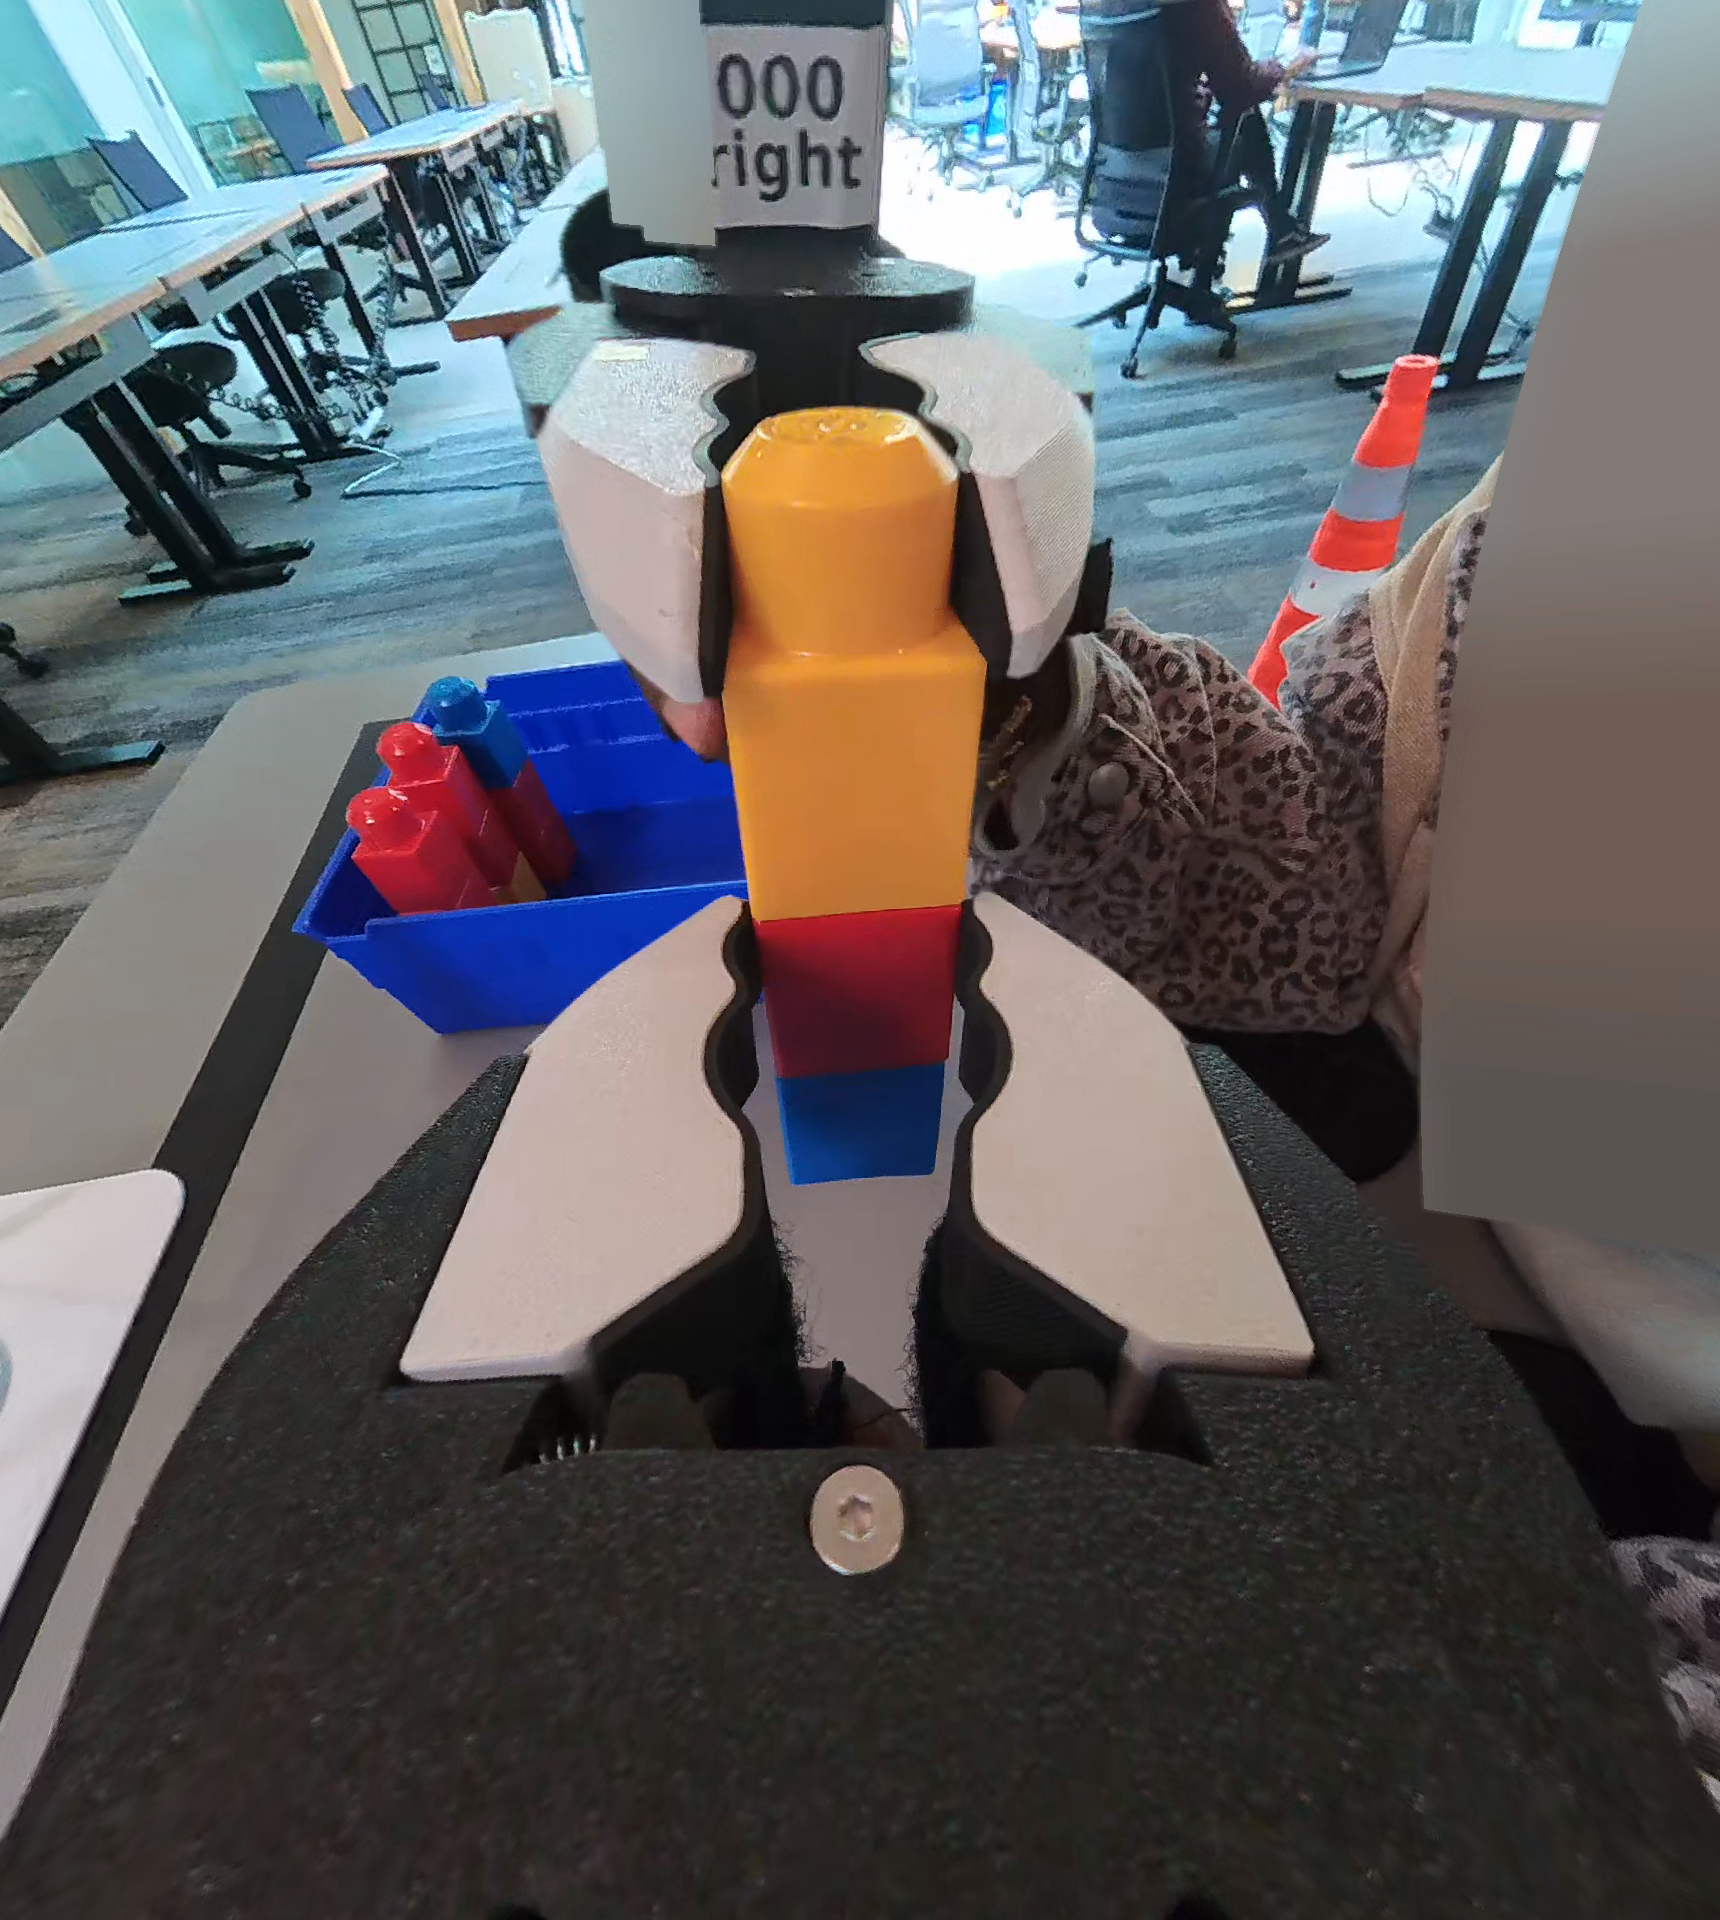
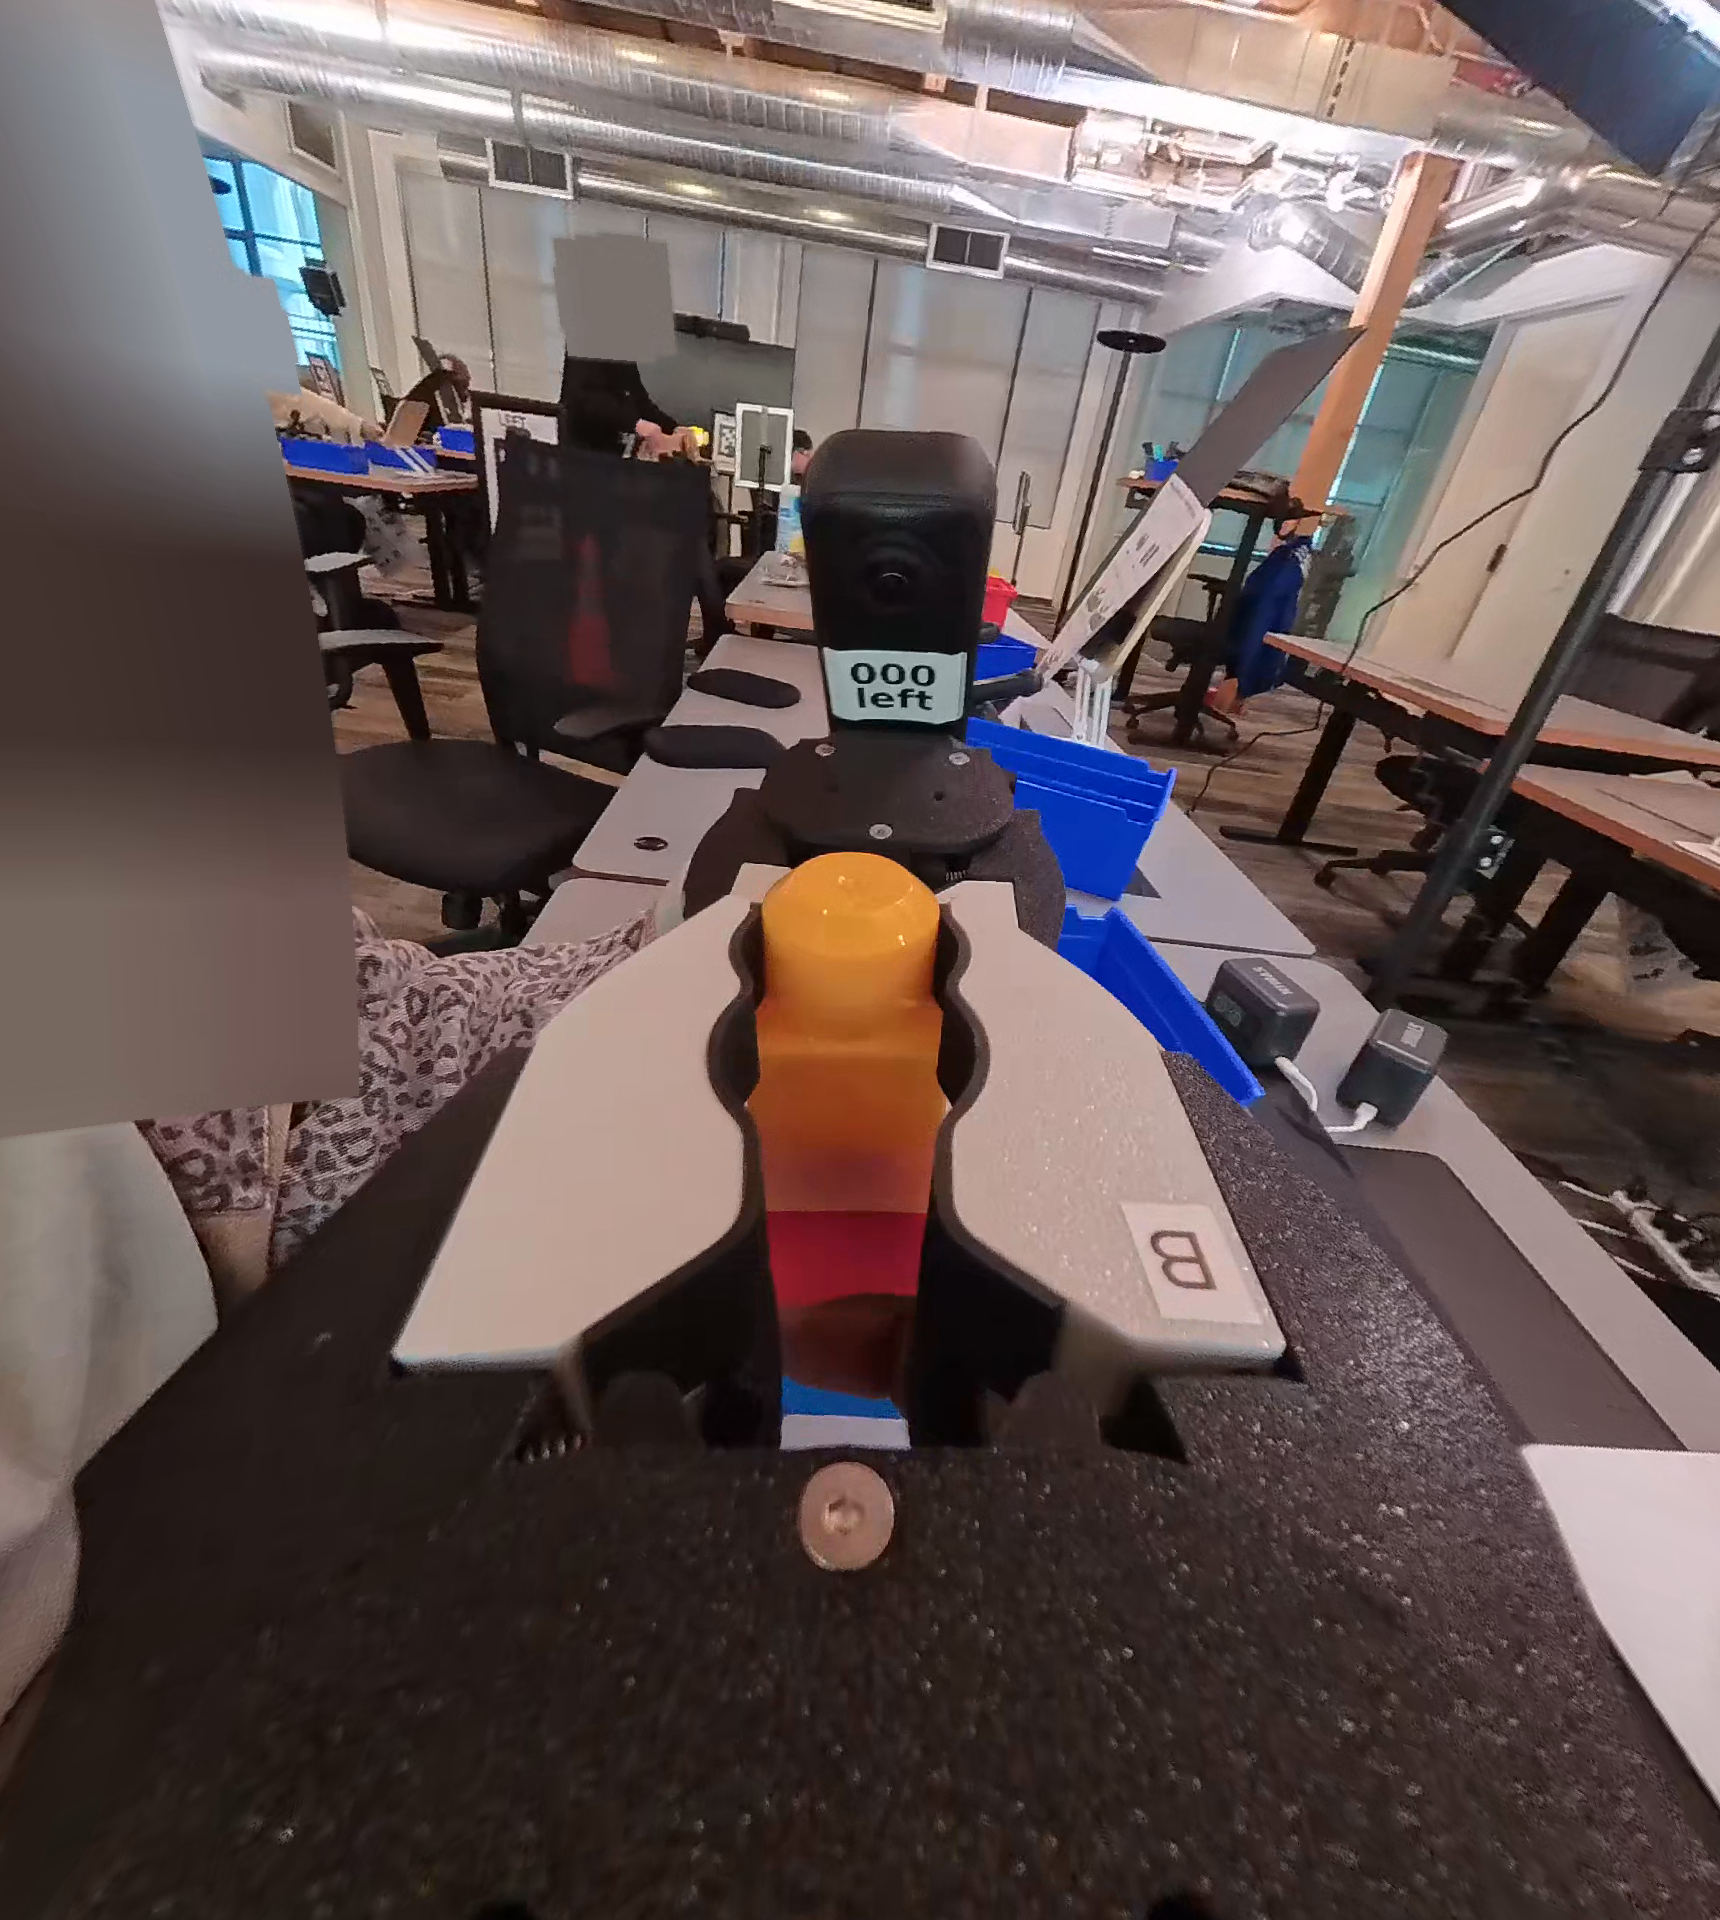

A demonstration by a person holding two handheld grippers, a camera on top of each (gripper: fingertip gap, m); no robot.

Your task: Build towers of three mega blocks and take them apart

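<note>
tower: 3 mega blocks stacked upright, glossy plastic. yellow block on top w/ a round stud, red block in the middle, blue block at the bottom, sitting on the grey worktop

left gripper: pale matte fingers w/ wavy black pads, nearly closed round the red block, pads look to be touching its sides

right gripper: same build, clamped on the yellow block, stud poking out past the fingertips; from the left wrist view it comes in from the far side around the stud

bin: blue plastic, ribbed inside, on the worktop just left of the tower w/ more stacked red + blue blocks leaning inside

labels: white tag on each gripper's camera post, small letter sticker on a right gripper finger

bg: orange traffic cone on the carpet
</note>
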